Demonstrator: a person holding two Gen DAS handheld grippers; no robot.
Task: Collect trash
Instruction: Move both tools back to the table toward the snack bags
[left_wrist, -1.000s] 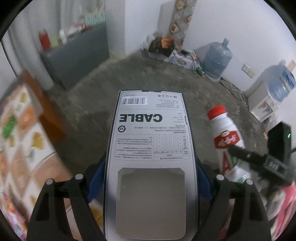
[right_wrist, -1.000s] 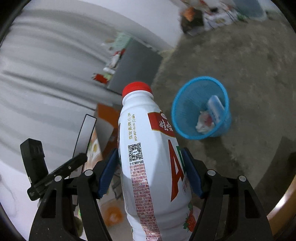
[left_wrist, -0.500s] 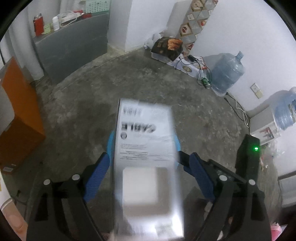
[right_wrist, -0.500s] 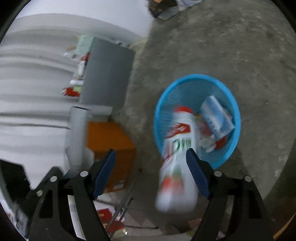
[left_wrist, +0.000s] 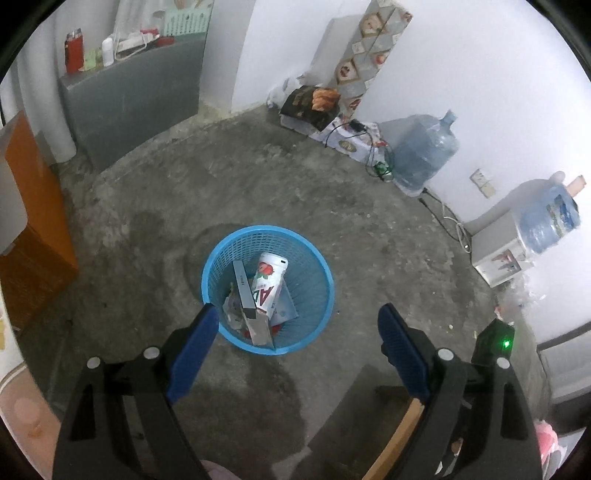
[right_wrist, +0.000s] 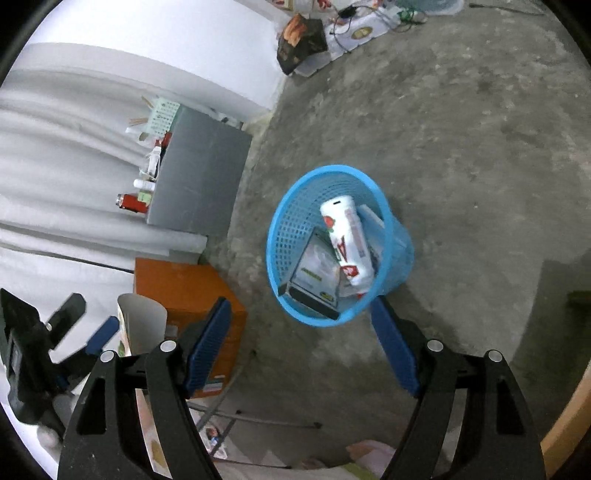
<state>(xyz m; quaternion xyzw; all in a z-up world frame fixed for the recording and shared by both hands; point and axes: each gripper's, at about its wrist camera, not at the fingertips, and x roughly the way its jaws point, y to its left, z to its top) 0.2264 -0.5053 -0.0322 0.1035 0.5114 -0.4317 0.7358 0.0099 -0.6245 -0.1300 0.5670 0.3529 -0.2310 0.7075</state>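
Both drops done: cable box (left_wrist: 243, 291) and milk bottle (left_wrist: 269, 284), held a second ago, now inside blue basket (left_wrist: 214, 273), frame centre. Left gripper (left_wrist: 293, 347) and right gripper (right_wrist: 301, 345) wide, empty. More trash next, probably.

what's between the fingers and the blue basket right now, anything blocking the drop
Nothing visible. Both grippers, left and right, are open and empty above the blue basket, whose mouth is unobstructed. The bottle and the box already lie inside.

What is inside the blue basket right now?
In the basket: a white drink bottle lying bottom-up, a flat cable box leaning beside it, and crumpled paper scraps. Whatever lies beneath them, and the basket floor, is covered.
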